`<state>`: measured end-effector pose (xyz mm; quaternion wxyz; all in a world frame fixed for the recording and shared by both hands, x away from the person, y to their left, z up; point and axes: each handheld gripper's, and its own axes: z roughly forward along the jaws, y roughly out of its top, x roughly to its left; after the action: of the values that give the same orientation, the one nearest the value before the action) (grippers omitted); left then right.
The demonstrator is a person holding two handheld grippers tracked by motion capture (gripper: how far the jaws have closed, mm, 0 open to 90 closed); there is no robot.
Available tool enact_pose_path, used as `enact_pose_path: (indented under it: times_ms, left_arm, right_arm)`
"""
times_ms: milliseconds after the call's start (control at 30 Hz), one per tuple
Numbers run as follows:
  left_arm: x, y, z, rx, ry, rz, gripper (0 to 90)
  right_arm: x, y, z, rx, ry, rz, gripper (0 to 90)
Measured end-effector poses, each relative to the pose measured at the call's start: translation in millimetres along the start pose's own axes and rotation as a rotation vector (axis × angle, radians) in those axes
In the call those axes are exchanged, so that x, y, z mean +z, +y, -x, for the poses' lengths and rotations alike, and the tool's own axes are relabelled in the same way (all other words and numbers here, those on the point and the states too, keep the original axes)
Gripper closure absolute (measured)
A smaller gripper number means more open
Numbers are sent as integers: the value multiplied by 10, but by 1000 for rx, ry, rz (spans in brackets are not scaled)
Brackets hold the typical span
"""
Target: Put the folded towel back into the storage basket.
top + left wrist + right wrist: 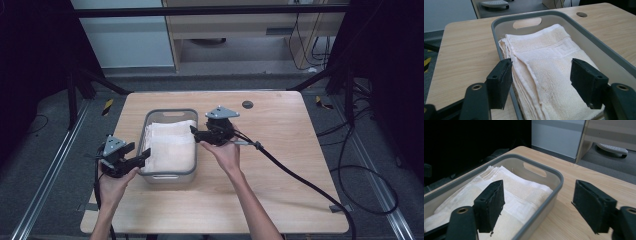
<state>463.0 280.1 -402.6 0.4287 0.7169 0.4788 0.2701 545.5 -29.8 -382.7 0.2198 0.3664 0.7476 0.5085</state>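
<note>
I am counting one light wooden table with rounded corners [280, 170], one grey rectangular plastic basket with cut-out handles [170, 114], one stack of folded cream terry towels [170, 145] lying inside it, and two black two-jaw grippers, one in each of the person's hands. How many towels are making up the stack I cannot tell; in the left gripper view several folded edges are showing along the stack's side. In the high view the basket is sitting slightly toward nine o'clock of the table's centre, its long axis running from six to twelve o'clock. The left gripper [142, 156] is hovering at the basket's eight o'clock corner, pointing toward three o'clock, with its jaws released and spread wide. In its own view the left gripper [541, 85] is straddling the near rim: one jaw is outside the basket wall, the other over the towels [544, 62], which are lying between and beyond the jaws without touching them. The right gripper [197, 132] is hanging over the basket's three o'clock rim, pointing toward nine o'clock, its jaws also released. In the right gripper view, the right gripper [539, 205] has one jaw above the towels [506, 195] and the other above bare table [584, 172], with the basket rim [554, 187] running between them.
</note>
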Motion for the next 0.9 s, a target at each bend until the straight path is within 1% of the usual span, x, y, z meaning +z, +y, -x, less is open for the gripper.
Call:
enact_pose_path:
  times_ms: [100,200,333,400,500,667,833,900]
  left_arm:
    - [-20,-23,-4,5,4,1,315]
    - [-45,-48,-8,7,3,8,302]
    - [-88,-87,-7,15,1,13,285]
    - [-100,-103,-7,16,3,15,279]
    - [-105,-118,-8,12,6,19,269]
    - [-126,-127,6,14,2,43,256]
    - [-192,-178,23,23,3,67,251]
    - [-231,-205,18,23,12,76,253]
  right_arm:
    - [-152,-40,69,5,13,-14,191]
    - [-322,-102,146,10,24,-10,167]
    - [-551,-196,242,1,21,-8,147]
    - [-697,-258,310,5,17,1,142]
    - [-884,-359,409,28,17,28,138]
    - [-1149,-563,563,35,-18,31,126]
    - [-1377,-810,709,42,-47,7,126]
    - [-1458,-911,765,49,-58,0,127]
